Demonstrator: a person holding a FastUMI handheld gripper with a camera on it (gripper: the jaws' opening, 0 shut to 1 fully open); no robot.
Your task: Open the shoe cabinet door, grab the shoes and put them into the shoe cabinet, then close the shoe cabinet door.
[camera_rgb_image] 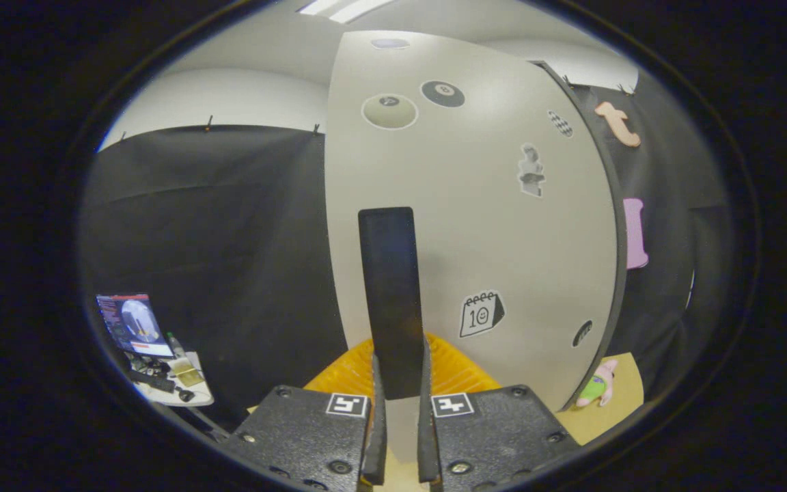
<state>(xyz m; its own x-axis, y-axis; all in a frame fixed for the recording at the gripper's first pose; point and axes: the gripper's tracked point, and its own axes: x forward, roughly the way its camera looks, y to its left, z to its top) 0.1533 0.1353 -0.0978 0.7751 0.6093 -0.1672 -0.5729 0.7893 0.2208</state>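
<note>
The white shoe cabinet door (475, 225), dotted with stickers, stands close in front of me. A tall black handle (388, 273) runs upright on it. My gripper (400, 369) is shut on the lower end of this handle, with one finger pressing on each side. Beyond the fingers, low at the foot of the door, lies an orange ribbed thing (339, 374); I cannot tell what it is. The door's dark edge (609, 205) curves down on the right.
To the left, a small white table (185, 389) carries a screen (130, 322), a bottle and small items. A pink and green plush toy (597, 386) lies on the tan floor (622, 403) right of the door. Black cloth hangs behind on both sides.
</note>
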